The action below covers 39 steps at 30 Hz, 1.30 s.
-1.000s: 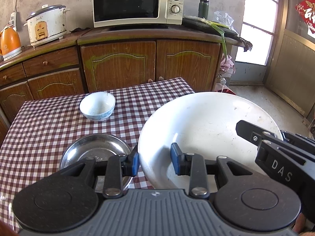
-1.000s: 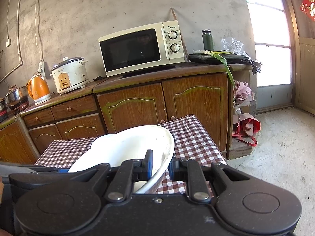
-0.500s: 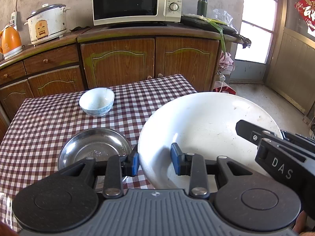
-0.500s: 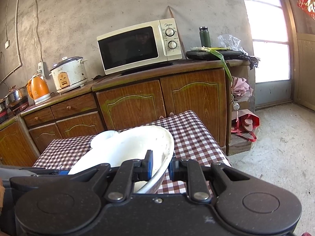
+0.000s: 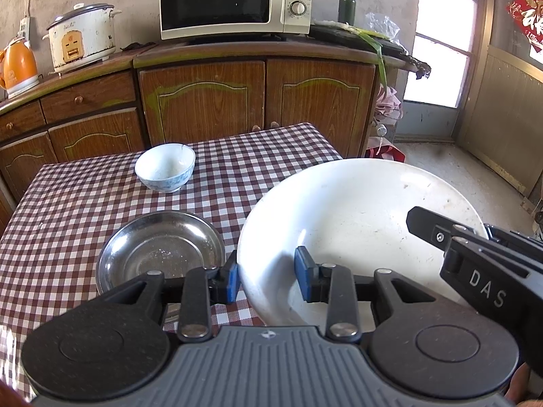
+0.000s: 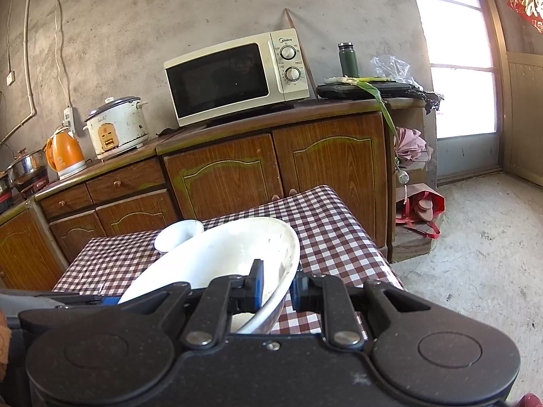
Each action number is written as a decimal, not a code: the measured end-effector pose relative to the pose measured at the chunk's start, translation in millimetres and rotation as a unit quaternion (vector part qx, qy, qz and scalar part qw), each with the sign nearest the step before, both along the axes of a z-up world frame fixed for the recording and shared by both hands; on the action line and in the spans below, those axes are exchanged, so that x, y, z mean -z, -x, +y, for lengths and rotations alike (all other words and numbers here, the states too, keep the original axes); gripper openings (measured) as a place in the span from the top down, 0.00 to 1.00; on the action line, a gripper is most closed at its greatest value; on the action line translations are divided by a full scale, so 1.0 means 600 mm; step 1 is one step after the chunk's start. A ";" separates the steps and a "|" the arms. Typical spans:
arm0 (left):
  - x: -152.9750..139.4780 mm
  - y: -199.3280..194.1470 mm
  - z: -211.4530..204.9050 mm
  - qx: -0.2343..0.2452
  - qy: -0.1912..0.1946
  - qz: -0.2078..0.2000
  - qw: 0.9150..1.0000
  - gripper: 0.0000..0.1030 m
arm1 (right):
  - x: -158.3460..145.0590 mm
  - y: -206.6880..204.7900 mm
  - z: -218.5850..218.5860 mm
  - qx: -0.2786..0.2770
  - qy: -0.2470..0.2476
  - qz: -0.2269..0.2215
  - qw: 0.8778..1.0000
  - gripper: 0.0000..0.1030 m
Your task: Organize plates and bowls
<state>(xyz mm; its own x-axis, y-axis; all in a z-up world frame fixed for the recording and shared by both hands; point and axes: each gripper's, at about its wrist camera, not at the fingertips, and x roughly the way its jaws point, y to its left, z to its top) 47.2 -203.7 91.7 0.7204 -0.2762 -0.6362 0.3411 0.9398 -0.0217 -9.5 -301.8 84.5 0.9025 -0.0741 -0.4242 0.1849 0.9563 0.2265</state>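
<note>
A large white bowl (image 5: pixel 356 217) is held above the right side of the checkered table (image 5: pixel 68 210). My left gripper (image 5: pixel 266 276) straddles its near left rim, one blue pad outside and one inside, jaws closed on the rim. My right gripper (image 6: pixel 276 286) is shut on the bowl's right rim (image 6: pixel 288 257); it also shows in the left wrist view (image 5: pixel 475 264). A steel plate (image 5: pixel 159 247) lies on the table just left of the bowl. A small white and blue bowl (image 5: pixel 165 167) stands further back; it also shows in the right wrist view (image 6: pixel 178 235).
Wooden cabinets (image 5: pixel 203 98) stand behind the table with a microwave (image 5: pixel 234 0), a rice cooker (image 5: pixel 81 37) and an orange kettle (image 5: pixel 17 64) on top. The table's right edge (image 6: pixel 366 237) drops to a concrete floor (image 6: pixel 475 237).
Both grippers with the white bowl have risen and drawn back a little; the table, steel plate and small bowl sit lower and further off in view. The grips are unchanged.
</note>
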 end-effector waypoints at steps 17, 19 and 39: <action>0.008 0.018 0.000 -0.005 -0.001 -0.002 1.000 0.67 | 0.013 0.009 0.002 -0.002 -0.003 0.002 1.000 0.80; 0.008 0.019 0.000 -0.005 -0.002 -0.003 1.000 0.67 | 0.015 0.011 0.003 -0.002 -0.002 0.001 1.000 0.80; 0.014 0.039 0.005 -0.007 -0.004 -0.009 1.000 0.66 | 0.018 0.030 0.011 -0.001 -0.005 -0.003 1.000 0.80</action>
<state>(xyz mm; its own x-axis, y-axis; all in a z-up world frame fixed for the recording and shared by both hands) 23.6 -200.9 83.0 0.7353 -0.2608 -0.6256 0.3278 0.9447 -0.0087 -27.5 -295.0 73.7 0.9055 -0.0681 -0.4188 0.1816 0.9543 0.2375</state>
